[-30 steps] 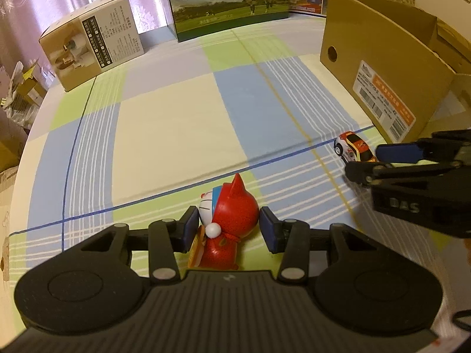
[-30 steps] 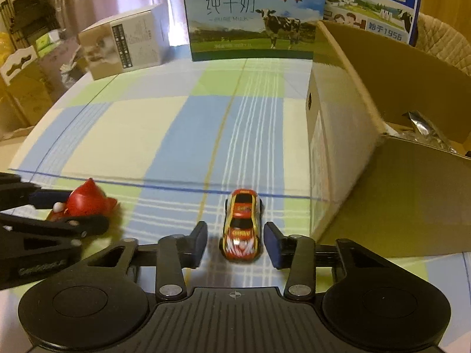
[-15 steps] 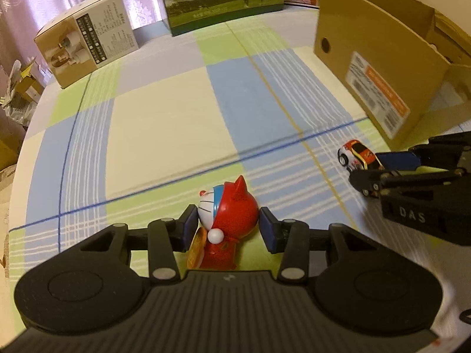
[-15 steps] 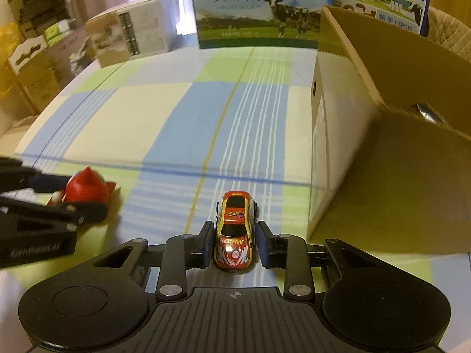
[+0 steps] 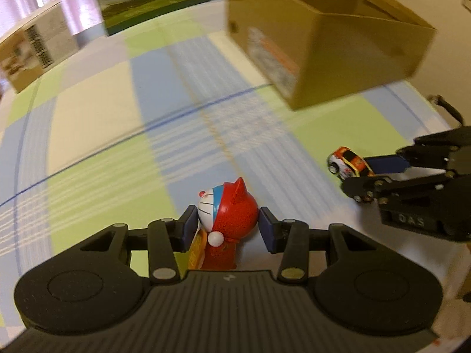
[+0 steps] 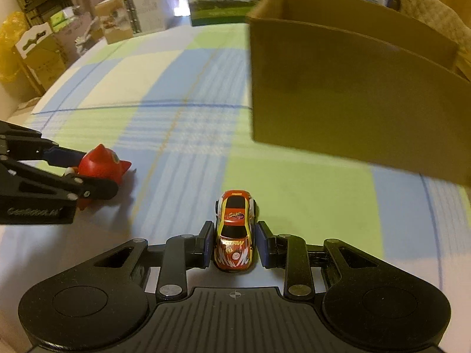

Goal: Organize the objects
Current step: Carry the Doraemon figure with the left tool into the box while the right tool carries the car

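On the checked tablecloth [image 6: 294, 194], both tools have a toy between their pads and the pick-up step looks finished on each side. The left gripper [image 5: 225, 229] is clamped on the red cat-eared figure [image 5: 228, 214]: its blue pads press the round head from either side, and in the right wrist view the figure sits at about nine o'clock, seemingly raised a little off the cloth, though I cannot be sure. The right gripper [image 6: 234, 247] has its blue pads closed against the flanks of the toy car [image 6: 234, 235], nose pointing to twelve o'clock; whether its wheels have left the cloth I cannot tell.

The open cardboard box [image 6: 353, 94] stands at roughly one o'clock from the car, near but apart. My guess is that the next move is a carry: each toy needs lifting above the box's rim, bringing over the opening, and only then letting go.

The figure is smooth, glossy moulded plastic, rounded with two small pointed ears, so the pads grip a curved surface and it could swivel. The car is hard and shiny with printed flames, slim and flat-sided, an easier hold. The box is matte corrugated board with straight, thin walls; the cloth is soft, woven in blue, green and cream squares.
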